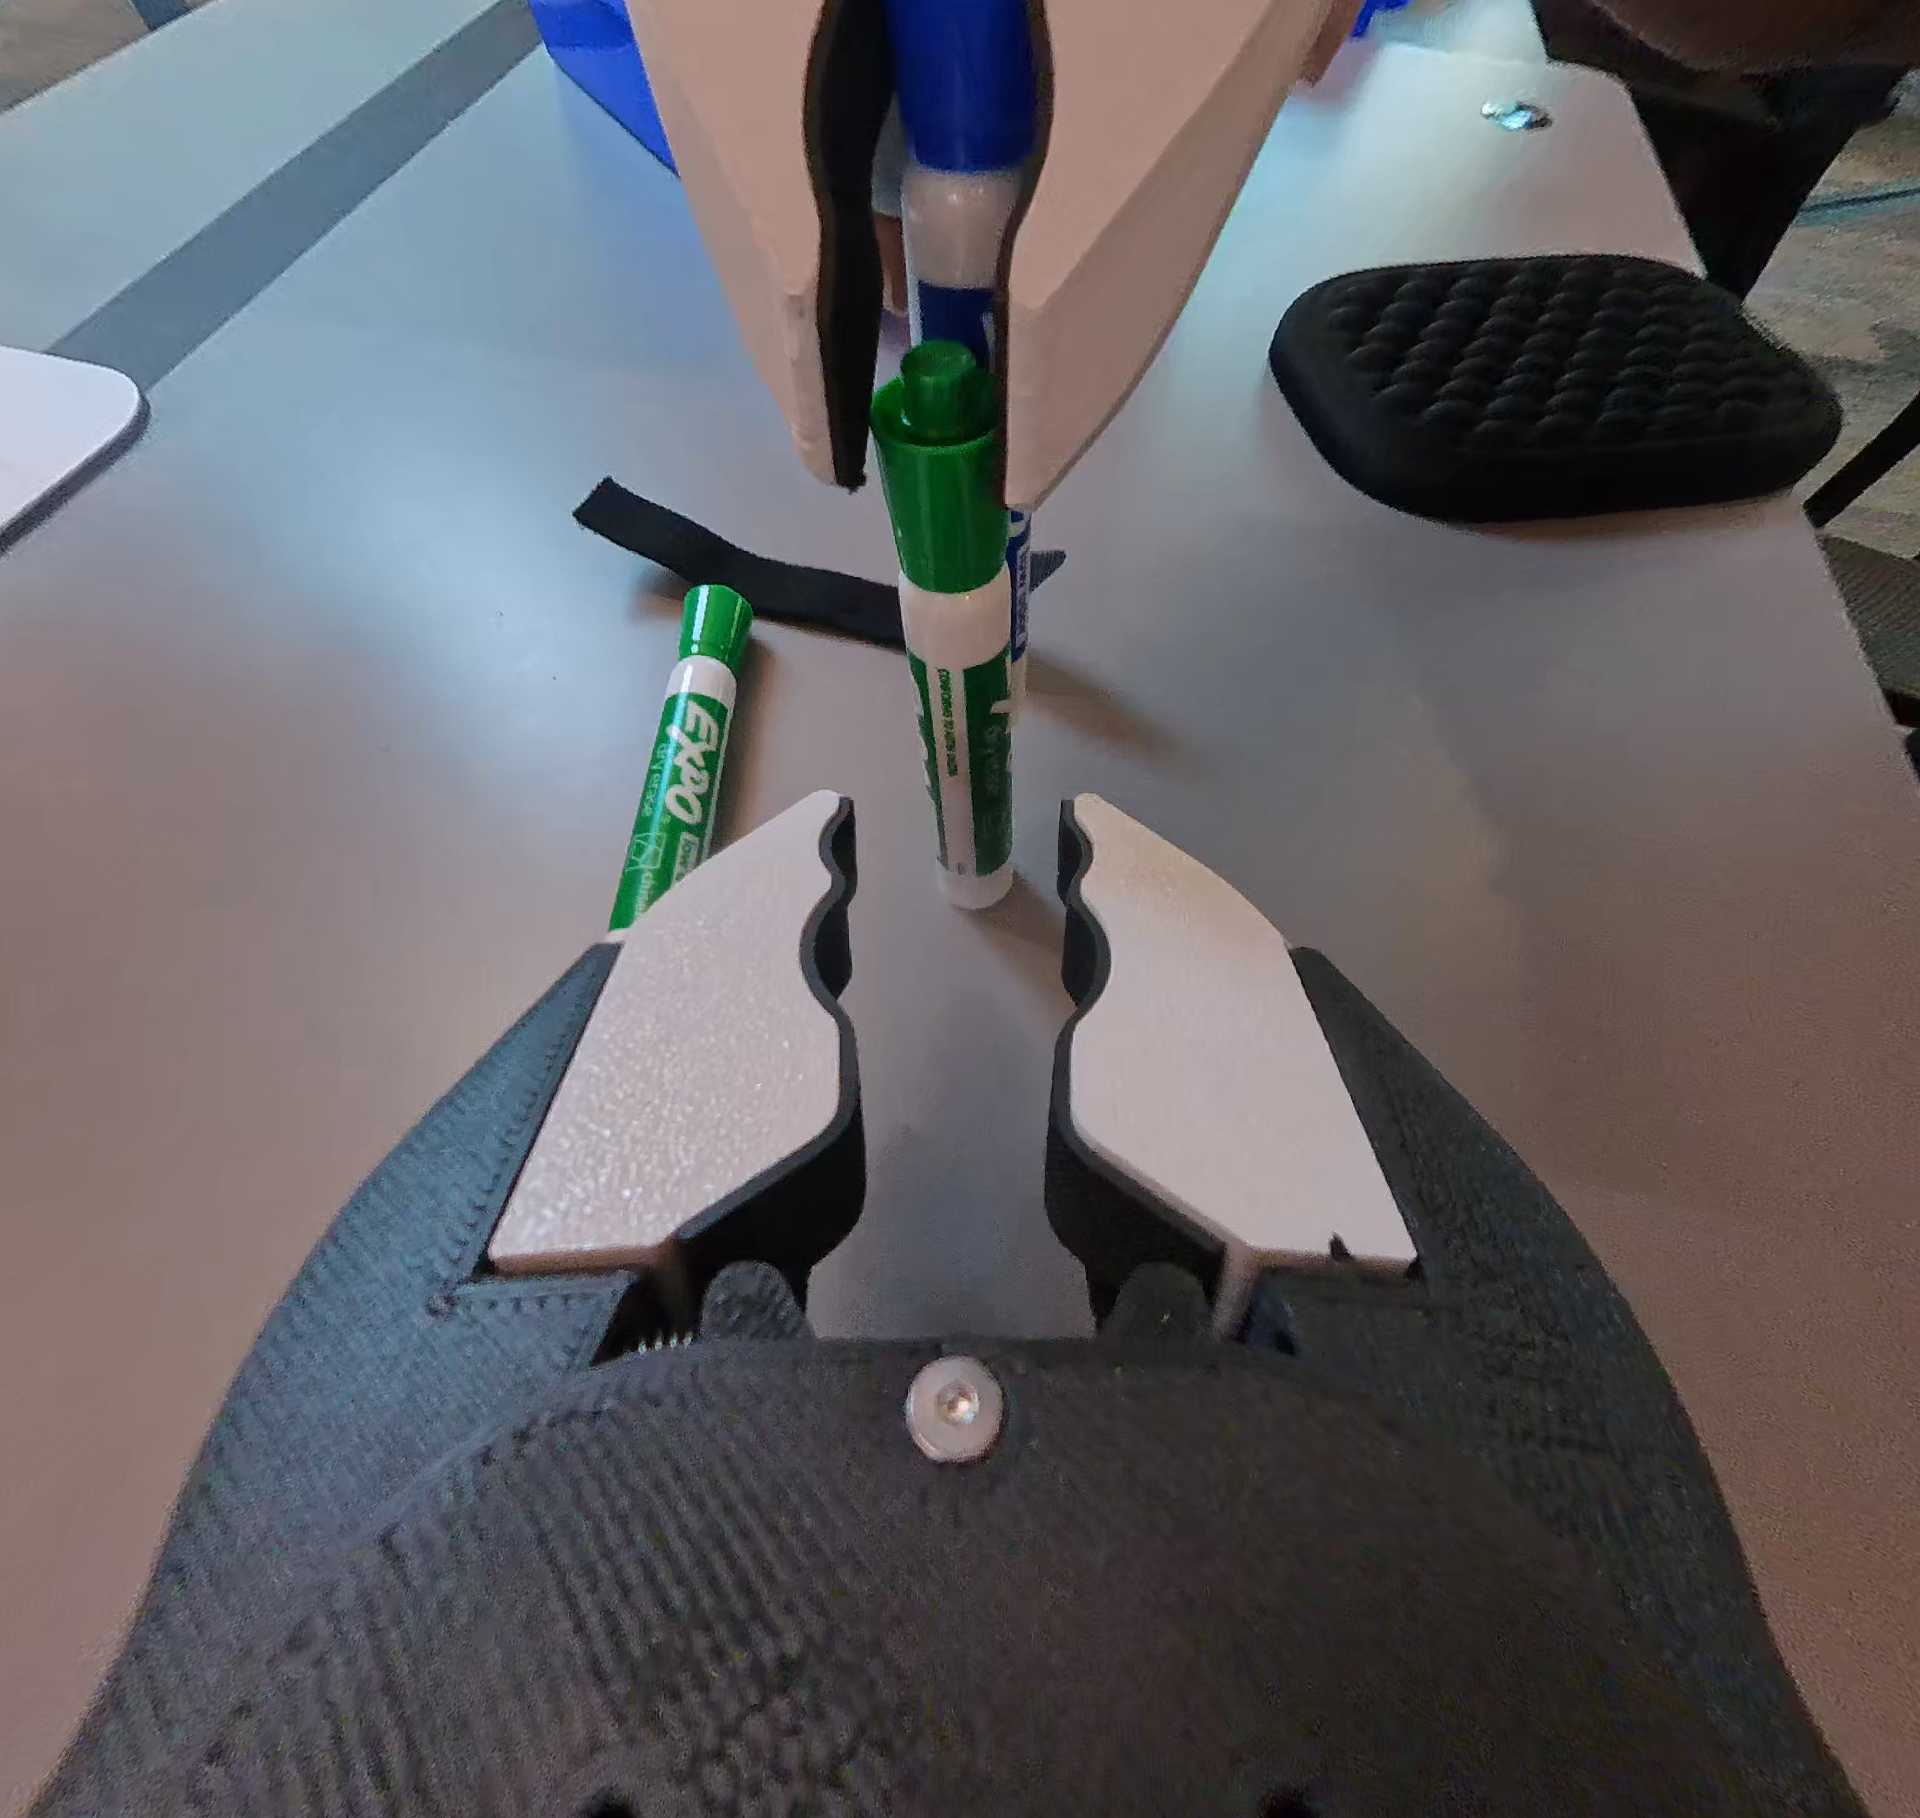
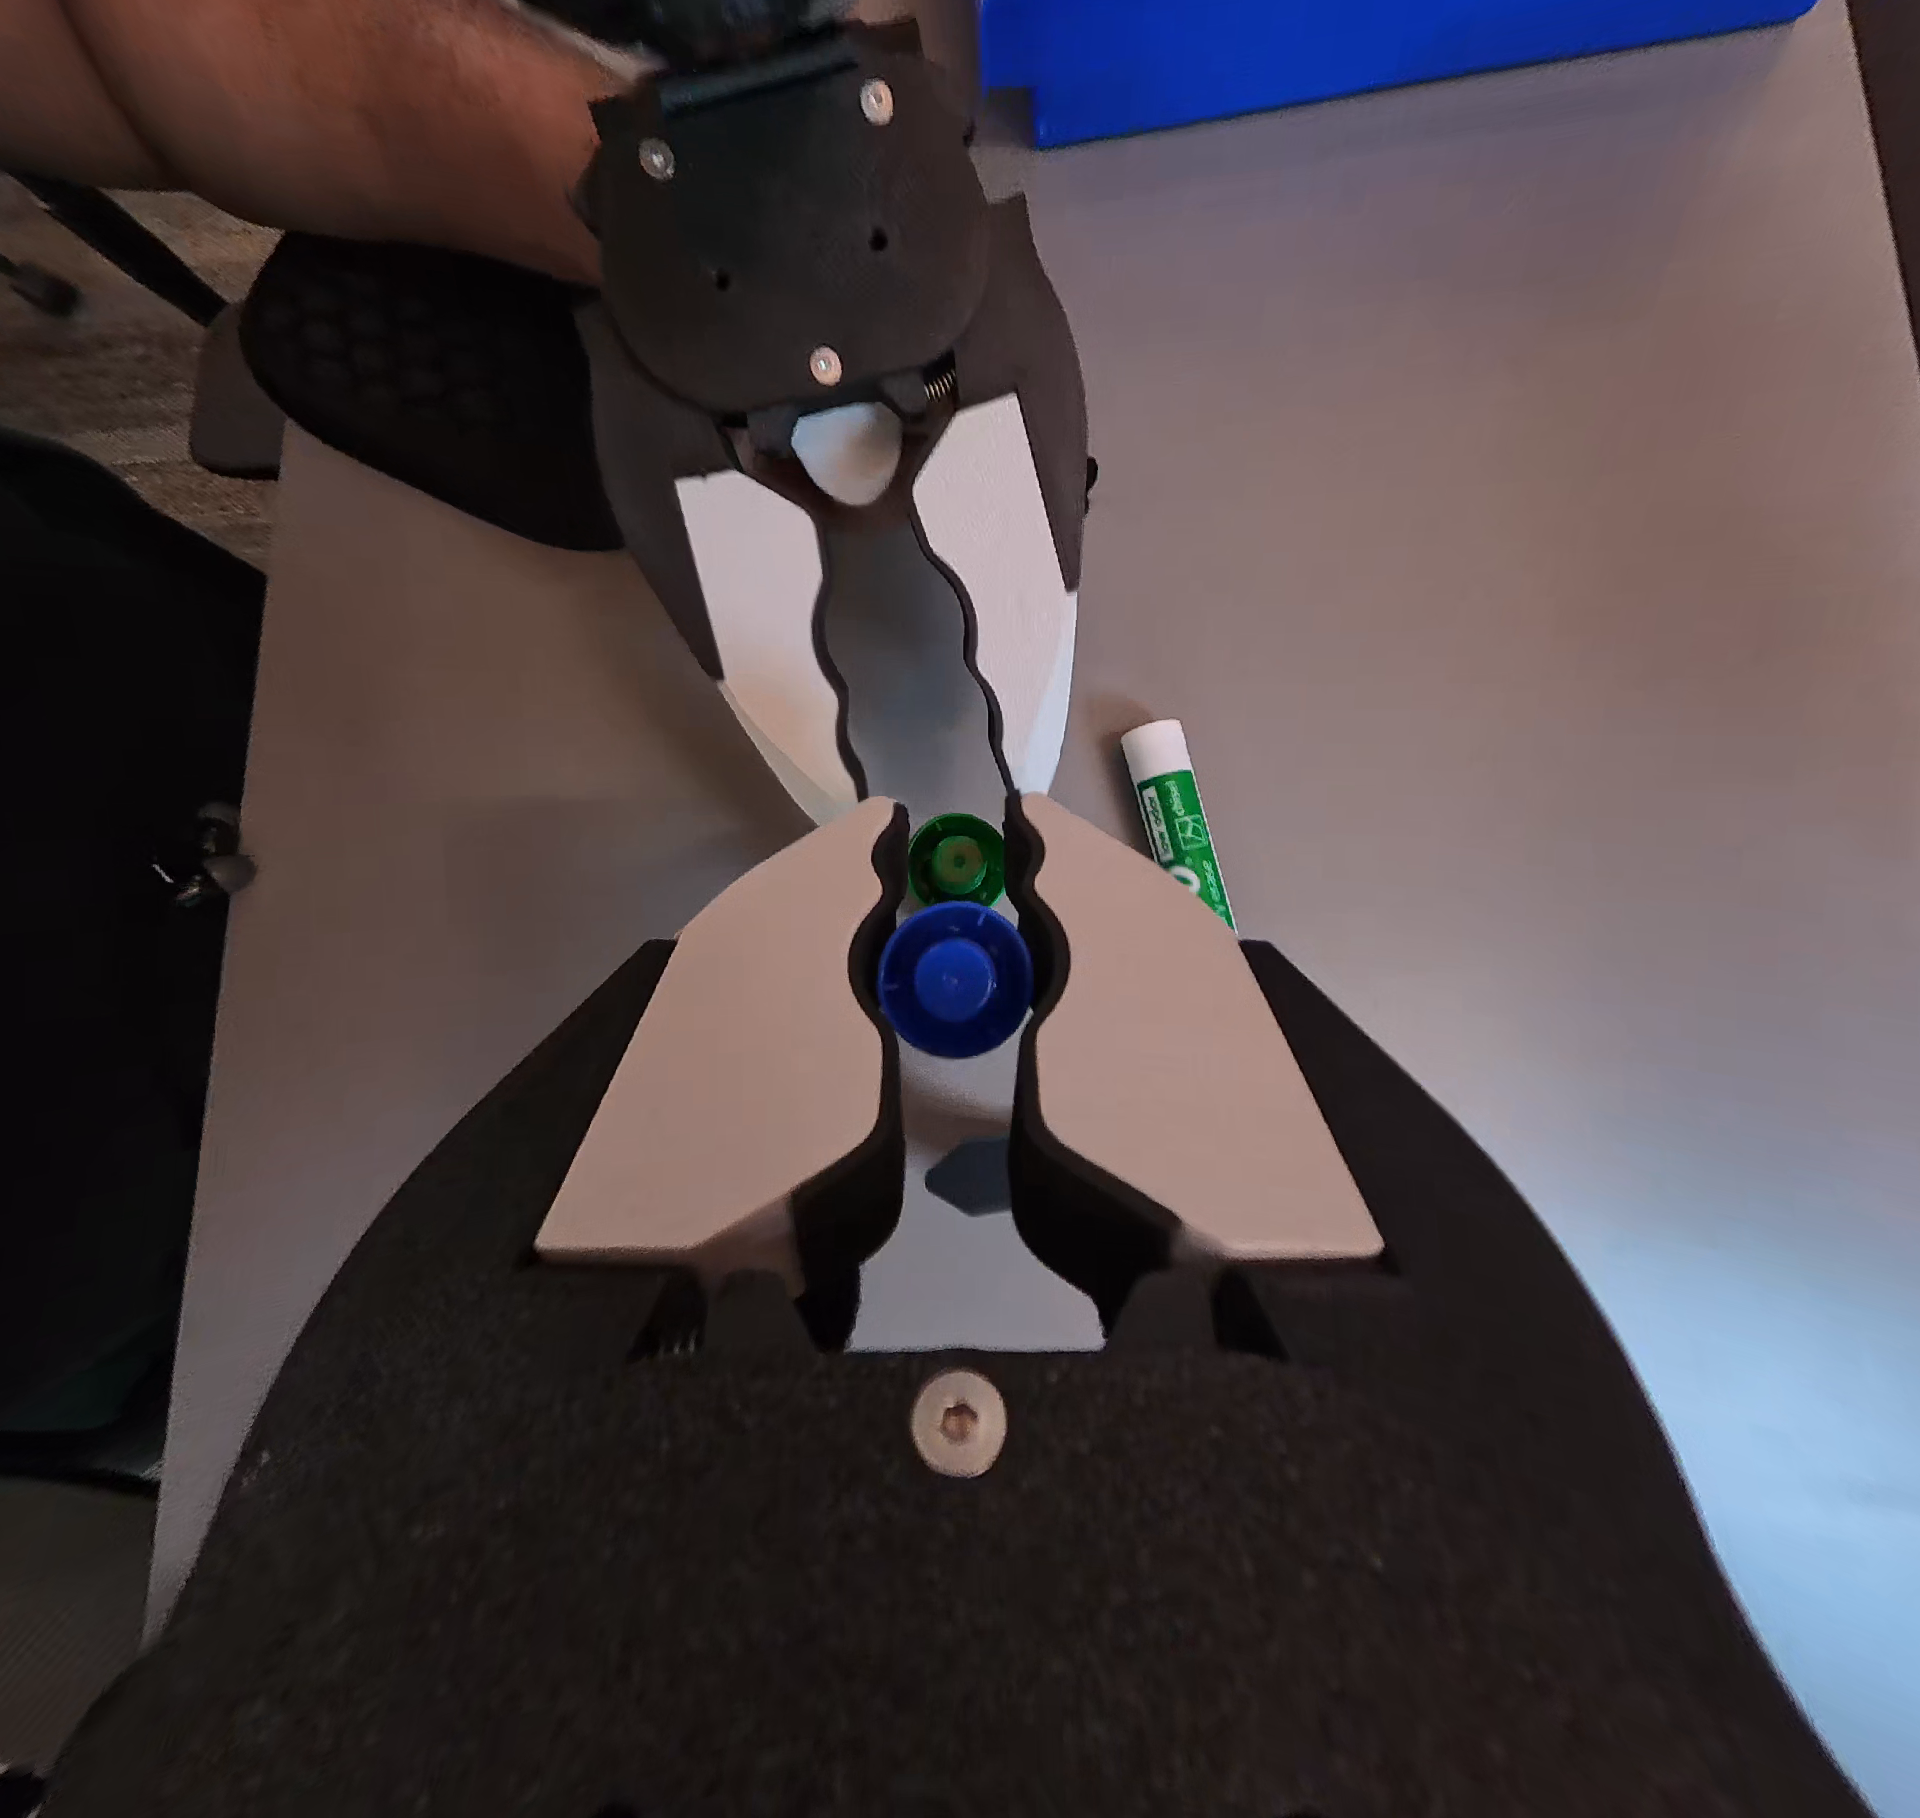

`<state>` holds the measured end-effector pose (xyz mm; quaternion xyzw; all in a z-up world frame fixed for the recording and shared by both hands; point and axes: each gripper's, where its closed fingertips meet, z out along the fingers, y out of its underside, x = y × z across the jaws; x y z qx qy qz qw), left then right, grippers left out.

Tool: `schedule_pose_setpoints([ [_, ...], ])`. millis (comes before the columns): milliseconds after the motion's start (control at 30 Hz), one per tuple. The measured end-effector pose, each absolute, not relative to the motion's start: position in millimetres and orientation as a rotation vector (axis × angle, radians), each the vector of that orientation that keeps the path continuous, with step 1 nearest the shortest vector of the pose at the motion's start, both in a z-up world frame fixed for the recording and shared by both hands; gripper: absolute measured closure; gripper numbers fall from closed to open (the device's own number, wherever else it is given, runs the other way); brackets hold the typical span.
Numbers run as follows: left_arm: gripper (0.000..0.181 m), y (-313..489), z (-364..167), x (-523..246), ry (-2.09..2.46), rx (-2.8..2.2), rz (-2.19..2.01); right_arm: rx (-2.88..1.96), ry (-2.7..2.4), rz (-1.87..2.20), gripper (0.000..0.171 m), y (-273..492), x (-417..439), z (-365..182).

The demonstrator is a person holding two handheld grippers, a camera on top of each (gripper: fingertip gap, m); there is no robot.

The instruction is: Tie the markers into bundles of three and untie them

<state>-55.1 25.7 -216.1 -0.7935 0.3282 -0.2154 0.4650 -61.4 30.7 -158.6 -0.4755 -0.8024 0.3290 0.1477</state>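
My right gripper (image 2: 956,812) points down and is shut on two upright markers, a blue one (image 2: 954,979) and a green one (image 2: 954,859). In the left wrist view it (image 1: 930,480) comes in from above, with the green marker (image 1: 951,677) in front of the blue marker (image 1: 951,116) and the green marker's foot on the table. My left gripper (image 1: 961,823) is open, its fingertips either side of that foot without touching it. It also shows in the right wrist view (image 2: 935,786). A second green marker (image 1: 686,740) lies flat on the table (image 1: 364,729). A black strap (image 1: 727,563) lies behind.
A blue bin (image 1: 582,2) stands at the back of the table and also shows in the right wrist view (image 2: 1351,2). A black mesh pad (image 1: 1548,386) sits off the table's right edge. A white flat object (image 1: 52,438) lies far left. A person's forearm (image 2: 312,85) holds the left gripper. About 6 cm separates my left fingertips from my right. It is some 12 cm from my left tips to the black strap (image 1: 727,563).
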Motion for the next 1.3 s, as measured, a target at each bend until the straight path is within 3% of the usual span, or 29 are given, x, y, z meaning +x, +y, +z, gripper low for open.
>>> schedule_pose_setpoints([
  [567, 0.163, 31, -233, -44, 0.838, -1.981, -0.430, -1.168, -1.986, 1.231, 0.153, 22, -65, -155],
  [967, 0.163, 33, -233, -42, 0.814, -1.971, -0.435, -1.114, -1.709, 1.464, 0.152, 25, -63, -151],
  [1300, 0.163, 31, -235, -42, 0.814, -1.976, -0.441, -1.095, -1.692, 1.460, 0.134, 30, -60, -139],
])
